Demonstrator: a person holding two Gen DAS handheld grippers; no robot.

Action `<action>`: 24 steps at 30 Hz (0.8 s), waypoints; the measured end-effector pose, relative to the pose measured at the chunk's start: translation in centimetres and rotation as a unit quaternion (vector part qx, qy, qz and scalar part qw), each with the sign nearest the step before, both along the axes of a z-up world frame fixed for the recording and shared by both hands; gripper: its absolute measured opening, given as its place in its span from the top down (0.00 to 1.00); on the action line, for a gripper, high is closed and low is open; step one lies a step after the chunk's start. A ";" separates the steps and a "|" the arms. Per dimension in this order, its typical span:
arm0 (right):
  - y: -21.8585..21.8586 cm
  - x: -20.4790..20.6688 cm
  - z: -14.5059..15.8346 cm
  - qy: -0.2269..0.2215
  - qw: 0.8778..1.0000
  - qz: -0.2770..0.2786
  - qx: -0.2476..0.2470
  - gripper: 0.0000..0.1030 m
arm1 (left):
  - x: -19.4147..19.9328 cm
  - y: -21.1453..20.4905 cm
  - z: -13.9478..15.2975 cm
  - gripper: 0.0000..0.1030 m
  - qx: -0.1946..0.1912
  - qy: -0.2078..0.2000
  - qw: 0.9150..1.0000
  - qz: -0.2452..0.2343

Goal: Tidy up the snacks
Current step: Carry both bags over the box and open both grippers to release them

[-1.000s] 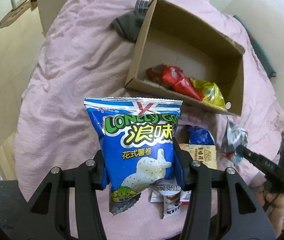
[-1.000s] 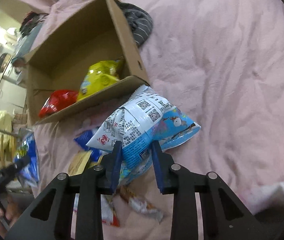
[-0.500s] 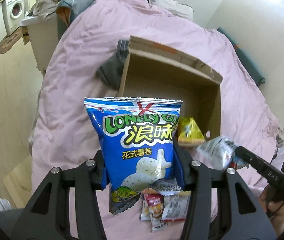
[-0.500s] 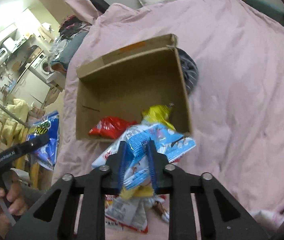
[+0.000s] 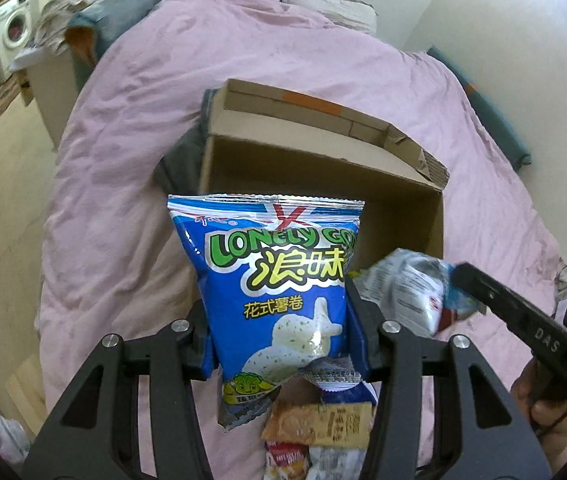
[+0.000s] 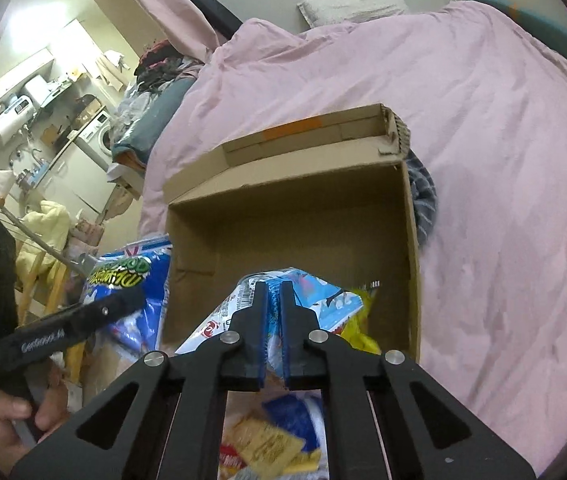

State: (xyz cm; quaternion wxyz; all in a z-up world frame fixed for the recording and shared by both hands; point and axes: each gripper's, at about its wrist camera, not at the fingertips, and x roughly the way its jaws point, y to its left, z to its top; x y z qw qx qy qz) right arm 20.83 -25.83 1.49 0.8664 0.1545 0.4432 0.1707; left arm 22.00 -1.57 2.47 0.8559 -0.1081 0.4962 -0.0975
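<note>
At lower centre of the left view, the left gripper (image 5: 279,330) clamps the blue puffed Lonely God snack bag (image 5: 275,292); the right gripper (image 6: 273,320), having just been closing, pinches a light-blue-and-white crinkly packet (image 6: 315,296). Carry both well over the open brown cardboard box (image 6: 411,248) on the pink-covered bed (image 6: 483,128) before releasing

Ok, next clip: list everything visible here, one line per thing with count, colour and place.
blue snack bag: one, blue and white, clamped in the left gripper.
light blue snack bag: one, light blue and white, pinched in the right gripper.
cardboard box: one, brown, open, on the bed.
yellow packet: one, yellow, inside the box.
loose snack packets: several, mixed colours, on the bed before the box.
pink duvet: one, covers the bed.
grey garment: one, beside the box.
washing machine: one, white, far corner.
left gripper: black, shut on the blue bag.
right gripper: black, jaws just closed on the light blue bag.
</note>
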 end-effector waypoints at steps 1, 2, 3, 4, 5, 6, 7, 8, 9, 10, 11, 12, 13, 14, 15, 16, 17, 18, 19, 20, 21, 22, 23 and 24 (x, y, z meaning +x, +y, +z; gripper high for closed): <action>0.1 0.5 -0.2 -0.001 1.000 -0.001 -0.005 0.95 | 0.6 -0.3 -0.3 0.55 0.004 0.000 1.000 0.000; 0.1 1.2 -0.6 -0.005 1.000 -0.001 -0.010 0.95 | 1.1 -0.6 -0.7 0.55 0.006 0.003 1.000 -0.002; 0.3 1.7 -0.8 -0.009 1.000 -0.002 -0.013 0.95 | 1.7 -0.8 -1.2 0.55 0.008 0.005 1.000 -0.002; 0.3 2.1 -1.1 -0.015 1.000 -0.003 -0.018 0.95 | 2.1 -0.9 -1.6 0.55 0.010 0.006 1.000 -0.001; 0.5 2.6 -1.5 -0.021 0.999 -0.005 -0.027 0.95 | 2.5 -1.0 -2.1 0.55 0.010 0.006 1.000 -0.001; 0.6 3.0 -1.9 -0.027 0.999 -0.007 -0.032 0.95 | 2.9 -1.1 -2.6 0.55 0.009 0.007 1.000 -0.002; 0.6 3.3 -2.3 -0.034 0.999 -0.007 -0.034 0.95 | 3.3 -1.1 -3.1 0.55 0.004 0.009 1.000 -0.004; 0.7 3.7 -2.6 -0.041 0.998 -0.010 -0.039 0.95 | 3.7 -1.2 -3.6 0.55 -0.003 0.011 1.000 -0.006; 0.7 3.9 -2.8 -0.048 0.998 -0.012 -0.042 0.95 | 4.1 -1.3 -4.0 0.55 -0.005 0.014 1.000 -0.006; 0.7 4.1 -3.0 -0.051 0.998 -0.015 -0.044 0.95 | 4.4 -1.5 -4.3 0.55 -0.003 0.016 1.000 -0.006; 0.7 4.2 -3.2 -0.053 0.997 -0.019 -0.048 0.95 | 4.6 -1.7 -4.4 0.55 0.001 0.016 1.000 -0.005; 0.8 4.4 -3.5 -0.054 0.997 -0.019 -0.055 0.95 | 4.8 -1.8 -4.5 0.55 0.005 0.014 1.000 -0.005; 1.0 4.6 -3.7 -0.056 0.997 -0.015 -0.060 0.95 | 5.0 -1.9 -4.6 0.55 0.010 0.011 1.000 -0.004; 1.1 4.6 -4.0 -0.055 0.996 -0.012 -0.066 0.95 | 5.2 -1.9 -4.7 0.55 0.013 0.011 1.000 -0.002; 1.2 4.7 -4.4 -0.048 0.996 -0.010 -0.069 0.95 | 5.4 -1.9 -4.9 0.55 0.013 0.014 1.000 0.000; 1.1 4.8 -4.7 -0.042 0.997 -0.008 -0.062 0.95 | 5.7 -1.9 -5.1 0.55 0.009 0.019 1.000 0.001; 1.0 4.8 -5.0 -0.034 0.998 -0.007 -0.055 0.94 | 5.9 -1.8 -5.3 0.55 0.004 0.021 1.000 0.002; 1.0 4.8 -5.1 -0.029 0.998 -0.007 -0.055 0.93 | 5.9 -1.8 -5.4 0.55 0.002 0.022 1.000 0.001; 0.9 4.8 -5.1 -0.029 0.998 -0.012 -0.060 0.89 | 5.9 -1.9 -5.5 0.55 0.006 0.021 1.000 0.000; 0.8 4.7 -4.9 -0.033 0.997 -0.015 -0.063 0.83 | 5.8 -2.0 -5.5 0.54 0.018 0.018 1.000 -0.004; 0.7 4.5 -4.5 -0.042 0.997 -0.014 -0.057 0.79 | 5.7 -2.1 -5.5 0.54 0.025 0.014 1.000 -0.006; 0.6 4.4 -4.2 -0.047 0.998 -0.010 -0.049 0.66 | 5.6 -2.1 -5.5 0.54 0.027 0.011 1.000 -0.009; 0.4 4.3 -3.8 -0.053 0.998 -0.008 -0.040 0.37 | 5.5 -2.2 -5.4 0.54 0.031 0.009 0.999 -0.011; 0.2 4.2 -3.6 -0.059 0.997 -0.012 -0.037 0.24 | 5.5 -2.2 -5.4 0.54 0.032 0.008 0.999 -0.012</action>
